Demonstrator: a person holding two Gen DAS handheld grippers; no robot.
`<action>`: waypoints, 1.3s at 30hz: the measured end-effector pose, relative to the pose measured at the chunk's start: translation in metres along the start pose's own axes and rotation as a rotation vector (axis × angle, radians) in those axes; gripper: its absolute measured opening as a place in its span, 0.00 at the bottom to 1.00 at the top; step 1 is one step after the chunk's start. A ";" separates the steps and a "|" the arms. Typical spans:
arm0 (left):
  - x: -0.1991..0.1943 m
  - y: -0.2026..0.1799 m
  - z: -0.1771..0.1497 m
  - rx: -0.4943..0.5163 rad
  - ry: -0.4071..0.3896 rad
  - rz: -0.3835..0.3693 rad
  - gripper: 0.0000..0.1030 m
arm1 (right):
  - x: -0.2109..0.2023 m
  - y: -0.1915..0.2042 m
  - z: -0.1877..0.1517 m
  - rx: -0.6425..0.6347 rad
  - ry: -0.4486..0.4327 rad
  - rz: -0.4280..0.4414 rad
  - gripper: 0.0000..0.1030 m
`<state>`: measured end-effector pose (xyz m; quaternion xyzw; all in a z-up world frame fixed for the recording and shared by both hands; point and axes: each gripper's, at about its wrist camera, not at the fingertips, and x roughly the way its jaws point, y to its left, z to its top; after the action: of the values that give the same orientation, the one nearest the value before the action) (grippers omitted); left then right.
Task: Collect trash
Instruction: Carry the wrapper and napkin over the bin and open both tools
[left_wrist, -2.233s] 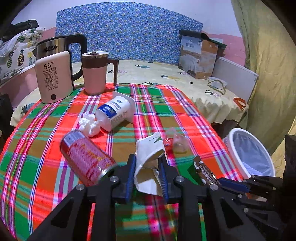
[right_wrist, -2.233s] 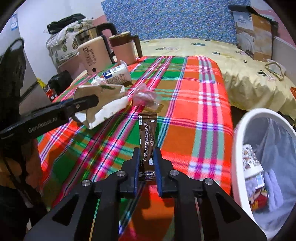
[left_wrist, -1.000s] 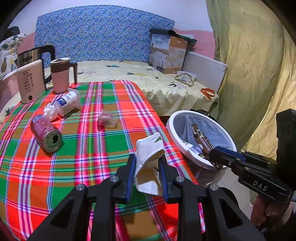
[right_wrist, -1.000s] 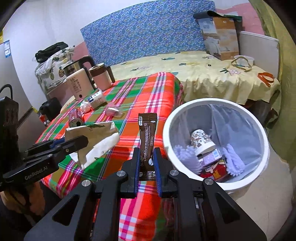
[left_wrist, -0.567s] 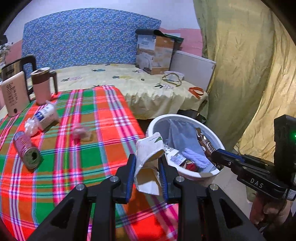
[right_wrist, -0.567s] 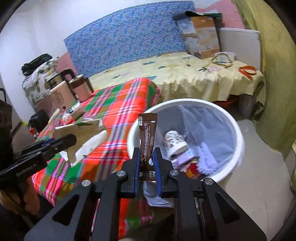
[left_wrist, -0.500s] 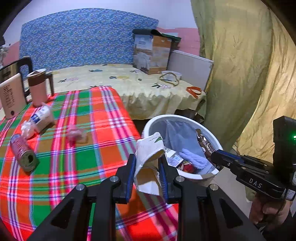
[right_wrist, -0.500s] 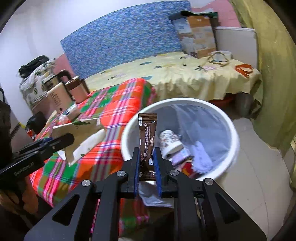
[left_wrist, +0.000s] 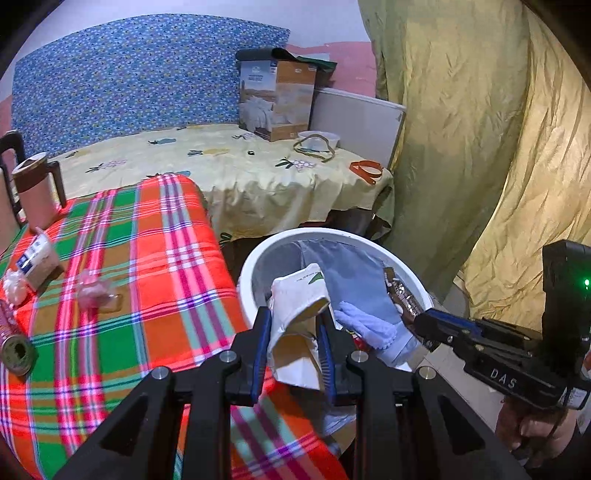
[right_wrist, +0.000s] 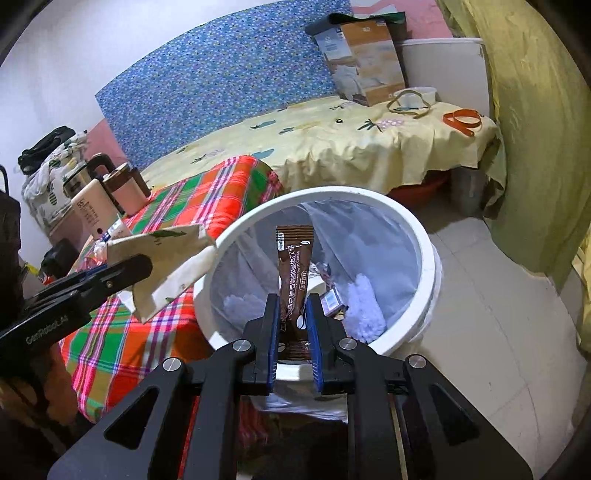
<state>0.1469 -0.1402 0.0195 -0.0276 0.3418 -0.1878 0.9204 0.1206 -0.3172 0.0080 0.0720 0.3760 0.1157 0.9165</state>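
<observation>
Left gripper (left_wrist: 293, 343) clamped narrow on a crumpled white paper bag (left_wrist: 297, 314), pads pressing both sides, bag sticking up and fwd past the tips. Right gripper (right_wrist: 293, 332) nearly fully closed on the lower end of a brown coffee sachet (right_wrist: 293, 273), sachet standing upright betw. the blue pads. Both held by one end, probably so the free end hangs clear and drops straight when released. Directly ahead of and below the right tips: white bin (right_wrist: 424, 258) w/ pale liner, so sachet already above the opening. Left tips at the near-left rim of same bin (left_wrist: 258, 258), bag only partly over the opening, partly over the plaid tablecloth (left_wrist: 166, 258) edge; prob. needs a bit more to the right before release. Inside the bin: lilac fuzzy cloth (right_wrist: 364, 306), a small printed packet (right_wrist: 332, 301), some other pieces too hidden to name. Well to the left of the left gripper, on the cloth, trash not yet collected: red can (left_wrist: 14, 347) on its side, small white bottle (left_wrist: 37, 254) lying down, crumpled tissue (left_wrist: 14, 288) just beside it, clear pinkish wrapper (left_wrist: 98, 291). Pink mug (left_wrist: 35, 192) further behind, upright, likely not trash. Judged: two items at drop stage, several left on table.
</observation>
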 end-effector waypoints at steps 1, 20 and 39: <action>0.003 -0.001 0.001 0.002 0.003 -0.004 0.25 | 0.002 -0.001 0.000 0.003 0.004 -0.003 0.16; 0.053 -0.007 0.013 0.013 0.064 -0.025 0.36 | 0.020 -0.020 0.006 0.024 0.050 -0.078 0.25; 0.002 0.015 0.001 -0.045 -0.003 -0.005 0.39 | -0.007 0.010 0.008 -0.026 0.003 -0.032 0.28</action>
<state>0.1542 -0.1276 0.0164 -0.0493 0.3445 -0.1823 0.9196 0.1198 -0.3102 0.0202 0.0537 0.3772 0.1059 0.9185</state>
